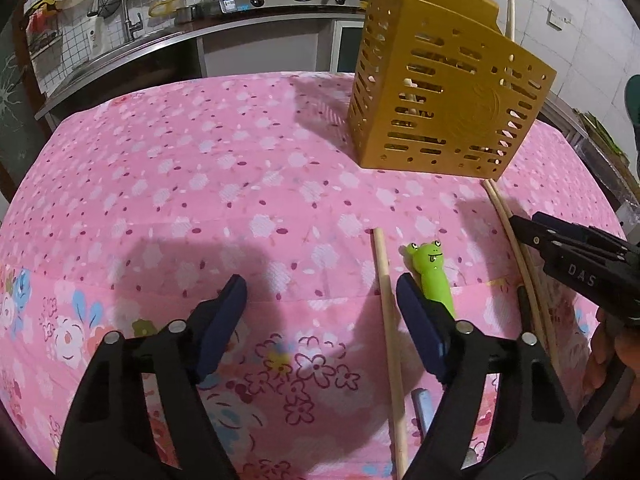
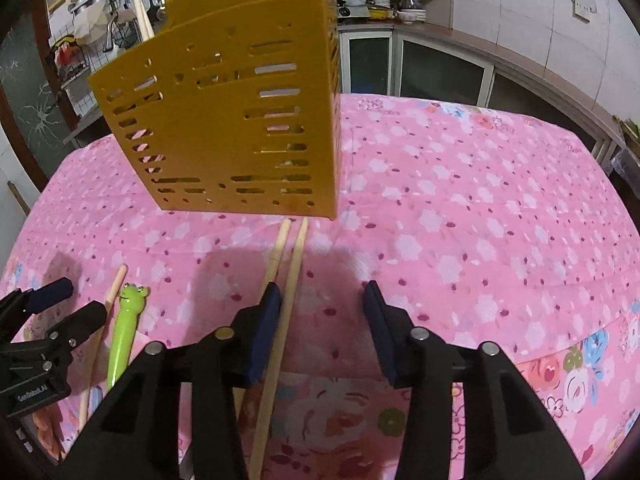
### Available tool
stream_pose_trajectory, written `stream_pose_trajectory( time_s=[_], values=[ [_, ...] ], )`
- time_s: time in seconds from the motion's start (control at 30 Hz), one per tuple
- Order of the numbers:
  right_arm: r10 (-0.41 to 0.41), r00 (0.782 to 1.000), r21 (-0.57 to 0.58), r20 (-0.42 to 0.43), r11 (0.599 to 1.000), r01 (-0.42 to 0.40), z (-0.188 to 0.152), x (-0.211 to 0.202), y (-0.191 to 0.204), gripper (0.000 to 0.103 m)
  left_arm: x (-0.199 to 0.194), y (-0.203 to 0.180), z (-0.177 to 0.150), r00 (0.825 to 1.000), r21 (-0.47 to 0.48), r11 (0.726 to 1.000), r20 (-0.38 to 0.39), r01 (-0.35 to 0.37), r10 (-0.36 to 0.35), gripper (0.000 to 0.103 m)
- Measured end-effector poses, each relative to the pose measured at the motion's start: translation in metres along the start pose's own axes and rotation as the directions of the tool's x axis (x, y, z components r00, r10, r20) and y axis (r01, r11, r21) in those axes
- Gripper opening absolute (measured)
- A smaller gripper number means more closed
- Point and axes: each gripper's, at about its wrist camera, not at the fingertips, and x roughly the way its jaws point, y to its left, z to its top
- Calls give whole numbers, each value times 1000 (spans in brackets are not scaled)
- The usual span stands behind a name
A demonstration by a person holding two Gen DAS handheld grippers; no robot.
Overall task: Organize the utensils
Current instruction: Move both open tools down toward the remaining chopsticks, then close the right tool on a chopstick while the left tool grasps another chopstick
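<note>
Pink tablecloth (image 1: 240, 184), chopstick (image 1: 388, 312) between tool (image 1: 322, 292) fingers

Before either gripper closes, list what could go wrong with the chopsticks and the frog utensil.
1. The left gripper is open with the single chopstick just inside its right finger and the green frog-handled utensil outside; closing may nudge the frog utensil or skew the stick.
2. The right gripper is open with one stick of the chopstick pair between its fingers and the other beside its left finger; it may grab one only.
3. The pair's far tips end at the base of the gold holder; dragging could bump it.
</note>
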Motion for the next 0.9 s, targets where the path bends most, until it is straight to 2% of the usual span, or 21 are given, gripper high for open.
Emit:
stream_pose_trajectory(
  time_s=[0.2,0.33,0.43,0.6,0.83,0.9],
  values=[
    [-30,999,-7,-14,1000,30,8,7,5,37,3,-1,3,1000,-3,1000,-2,2,-2,69],
    [-32,999,-2,-13,999,32,14,12,2,17,3,-2,5,1000,-6,1000,-9,9,-9,59],
    [-24,999,0,-22,1000,24,15,9,-1,9,3,-7,5,1000,3,1000,-16,14,-13,53],
    [-29,998,-17,-53,999,28,10,1,-14,8,3,-13,3,1000,20,1000,-27,12,-11,48],
    [-28,996,4,-83,1000,28,1,-8,-29,7,5,-10,8,998,0,999,-40,38,-38,31],
    [-17,995,21,-94,1000,19,2,-5,-34,7,8,-9,11,998,-6,999,-46,44,-45,30]
  ],
)
